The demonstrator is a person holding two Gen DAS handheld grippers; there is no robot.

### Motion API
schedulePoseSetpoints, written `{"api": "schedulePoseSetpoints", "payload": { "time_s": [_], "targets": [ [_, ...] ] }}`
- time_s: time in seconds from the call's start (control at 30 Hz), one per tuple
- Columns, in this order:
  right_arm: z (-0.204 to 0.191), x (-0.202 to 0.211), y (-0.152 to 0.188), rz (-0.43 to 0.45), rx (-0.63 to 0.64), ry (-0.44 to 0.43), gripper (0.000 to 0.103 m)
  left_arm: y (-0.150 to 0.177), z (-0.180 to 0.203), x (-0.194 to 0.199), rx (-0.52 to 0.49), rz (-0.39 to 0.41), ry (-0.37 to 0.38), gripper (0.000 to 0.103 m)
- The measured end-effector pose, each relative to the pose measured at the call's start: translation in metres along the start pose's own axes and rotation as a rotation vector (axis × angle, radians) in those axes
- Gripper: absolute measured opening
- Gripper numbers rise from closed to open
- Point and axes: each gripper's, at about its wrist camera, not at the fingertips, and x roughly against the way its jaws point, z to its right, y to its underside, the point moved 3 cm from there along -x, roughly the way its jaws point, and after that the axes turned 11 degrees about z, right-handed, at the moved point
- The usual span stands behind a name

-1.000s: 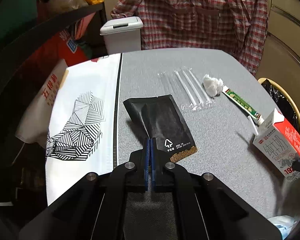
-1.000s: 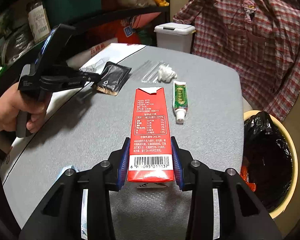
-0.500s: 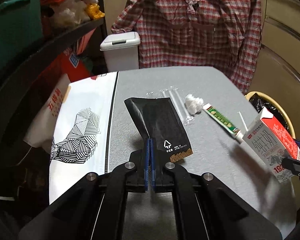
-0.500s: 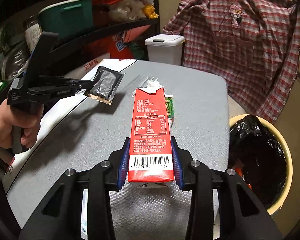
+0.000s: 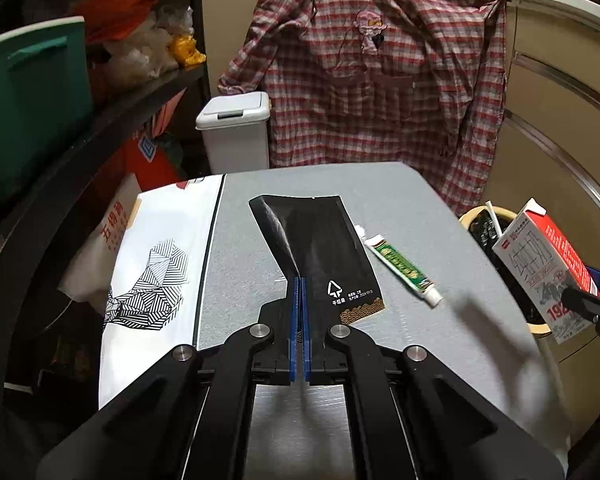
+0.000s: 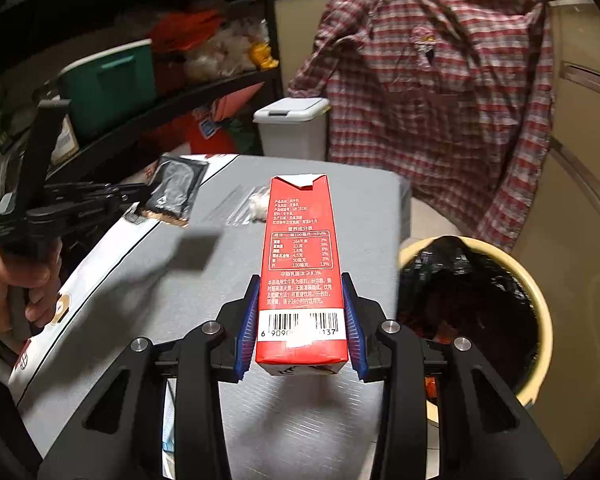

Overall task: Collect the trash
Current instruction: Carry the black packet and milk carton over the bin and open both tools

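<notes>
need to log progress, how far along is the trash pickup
Mid-job. Done: the yellow bin already holds something orange-red, though what it is I cannot tell. In hand: the left gripper is shut on the black pouch, and the right gripper is shut on the red milk carton, both lifted off the table. Left: the green tube, straw wrappers and white wad.

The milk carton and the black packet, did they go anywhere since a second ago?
Both went up off the table. The right gripper carried the milk carton toward the bin; the left gripper lifted the black packet. Both grips stayed shut, and the toothpaste tube stayed put.
</notes>
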Motion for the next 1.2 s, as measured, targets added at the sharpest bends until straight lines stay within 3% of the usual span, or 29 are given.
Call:
{"api": "schedulePoseSetpoints", "payload": {
  "time_s": [0.83,1.2],
  "targets": [
    [0.118,0.067,-0.034,0.160,-0.170,0.218,0.039,-0.022,0.075,0.046,-0.011,0.107,0.088,0.002],
    [0.156,0.078,-0.042,0.187,-0.203,0.278,0.039,-0.041,0.124,0.038,-0.014,0.122,0.148,0.002]
  ]
}}
